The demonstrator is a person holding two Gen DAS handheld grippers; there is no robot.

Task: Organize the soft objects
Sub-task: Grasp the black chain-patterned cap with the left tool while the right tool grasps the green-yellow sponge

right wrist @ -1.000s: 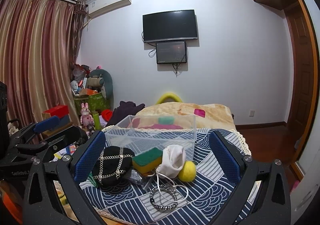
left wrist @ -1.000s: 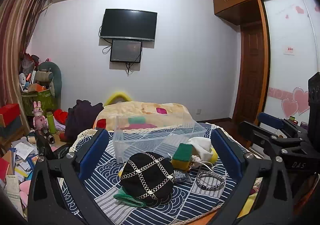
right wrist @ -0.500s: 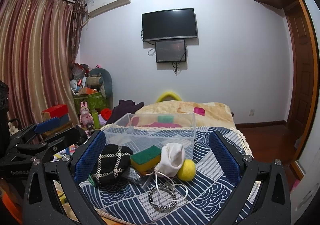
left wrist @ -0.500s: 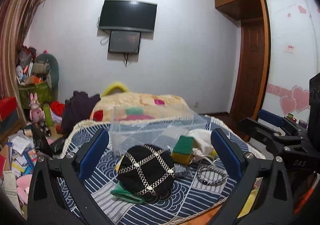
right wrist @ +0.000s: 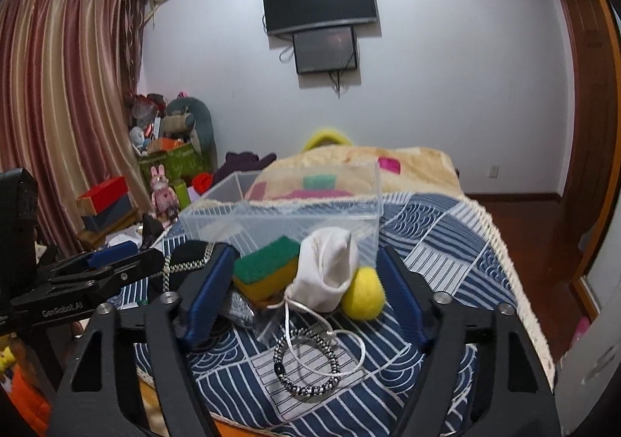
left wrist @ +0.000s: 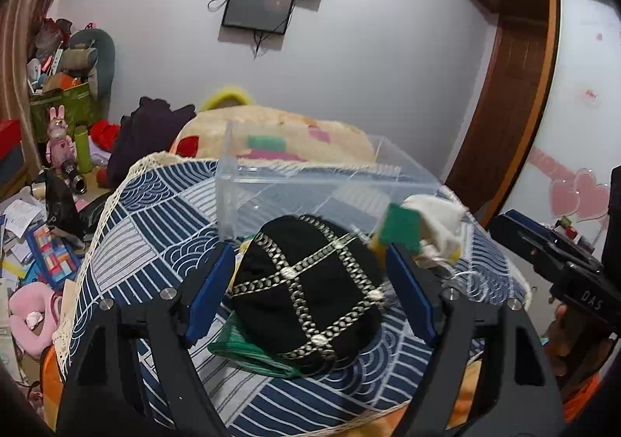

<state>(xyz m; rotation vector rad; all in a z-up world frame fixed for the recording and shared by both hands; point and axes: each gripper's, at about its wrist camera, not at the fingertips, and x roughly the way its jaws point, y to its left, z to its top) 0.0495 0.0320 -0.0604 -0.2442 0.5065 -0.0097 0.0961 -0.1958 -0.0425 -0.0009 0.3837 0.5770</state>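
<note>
Both grippers have advanced: left gripper [left wrist: 308,291], jaws open, straddles the black cap [left wrist: 306,293]; right gripper [right wrist: 304,295] open, empty. Next: close, lift into the clear bin [left wrist: 310,181].

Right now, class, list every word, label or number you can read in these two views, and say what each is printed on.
"GenRobot.AI": white print on the left gripper, seen in the right wrist view.
"DAS": on the right gripper, seen in the left wrist view.
Papers on the floor: too small to read.
Nothing else is legible.
</note>
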